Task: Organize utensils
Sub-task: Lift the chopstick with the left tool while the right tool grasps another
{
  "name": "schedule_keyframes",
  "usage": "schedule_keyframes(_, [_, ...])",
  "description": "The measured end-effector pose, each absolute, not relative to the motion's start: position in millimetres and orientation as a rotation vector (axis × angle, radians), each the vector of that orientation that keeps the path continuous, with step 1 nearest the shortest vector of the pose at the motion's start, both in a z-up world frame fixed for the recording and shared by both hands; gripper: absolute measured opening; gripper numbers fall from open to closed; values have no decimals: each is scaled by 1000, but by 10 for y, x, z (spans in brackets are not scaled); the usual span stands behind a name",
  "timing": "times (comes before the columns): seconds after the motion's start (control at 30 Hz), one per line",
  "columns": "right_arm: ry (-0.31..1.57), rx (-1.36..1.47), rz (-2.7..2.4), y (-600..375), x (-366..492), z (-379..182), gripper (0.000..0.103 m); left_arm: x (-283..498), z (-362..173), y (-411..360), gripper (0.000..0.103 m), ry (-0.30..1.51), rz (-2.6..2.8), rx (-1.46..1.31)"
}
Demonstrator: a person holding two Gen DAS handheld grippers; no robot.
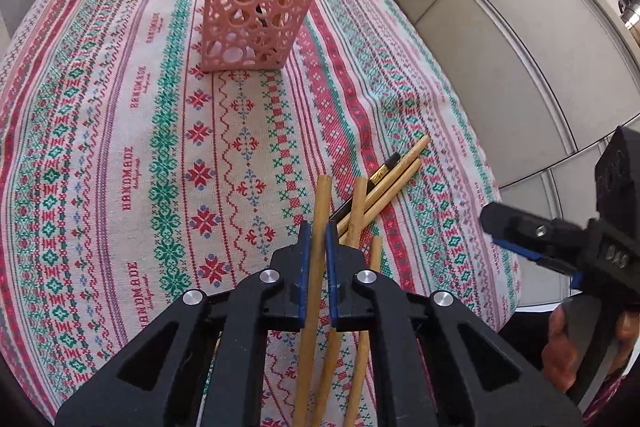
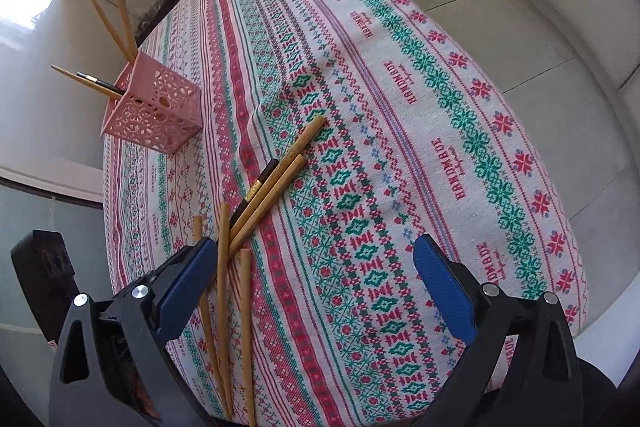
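Left claw [image 1: 315, 239] clamped, right claw [image 2: 316, 267] agape

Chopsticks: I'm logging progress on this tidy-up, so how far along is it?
Partly done. The pink holder already has several chopsticks standing in it, one of them black. In hand: the left gripper is shut on a wooden chopstick. The right gripper is open and holds nothing. Left: a pile of loose chopsticks on the tablecloth, mostly wooden plus one black.

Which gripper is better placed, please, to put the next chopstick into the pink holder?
The left gripper: its jaws are closed on a wooden chopstick, pointed at the pink holder. The right gripper is open and empty.
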State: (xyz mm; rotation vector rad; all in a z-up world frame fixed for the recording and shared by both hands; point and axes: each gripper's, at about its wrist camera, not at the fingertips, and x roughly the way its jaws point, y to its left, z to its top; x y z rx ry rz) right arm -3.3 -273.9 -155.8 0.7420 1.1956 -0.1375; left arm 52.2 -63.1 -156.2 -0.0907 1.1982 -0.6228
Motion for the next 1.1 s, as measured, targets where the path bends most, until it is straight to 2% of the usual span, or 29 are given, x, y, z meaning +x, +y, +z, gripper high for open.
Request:
schedule_keyframes(0.17, [1273,755,-115,-2602,-24,-1701,93,440,-1154,-433,6,1108,-653,-152])
schedule_keyframes(0.23, [1313,745,-119,-2533,-20,-1764,87,384,-1040,-374,6,1067,-661,-158])
schedule_keyframes(0.27, [1331,732,-130,-2500,-11,-1791,78,365,-993,-339,6,1051,-664,-163])
schedule_keyframes(0.33, [1323,680,-179,-2431,-1,-1771,70,345,-895,-263,6,1018,-669,-173])
schedule_keyframes(0.37, [1330,662,-187,-2389,17,-1771,59,328,-833,-235,6,1003,-671,-178])
schedule_keyframes(0.47, [1335,724,-192,-2335,87,-1780,52,313,-712,-207,6,960,-689,-195])
schedule_keyframes(0.6, [1344,799,-191,-2269,274,-1766,52,327,-534,-111,6,905,-712,-232])
schedule_keyframes(0.77, [1364,691,-235,-2081,493,-1784,53,341,-380,20,6,861,-727,-274])
schedule_keyframes(0.83, [1359,639,-244,-1956,580,-1786,49,326,-333,76,6,850,-728,-281])
schedule_keyframes(0.87, [1346,606,-255,-1904,631,-1771,34,324,-323,100,7,846,-722,-284])
schedule_keyframes(0.9, [1337,595,-214,-1840,672,-1776,13,319,-311,128,7,845,-716,-288])
schedule_keyframes(0.97, [1320,582,-210,-1767,721,-1750,8,323,-309,184,7,842,-703,-295])
schedule_keyframes(1.1, [1241,589,-158,-1766,690,-1605,8,312,-292,295,7,830,-686,-312])
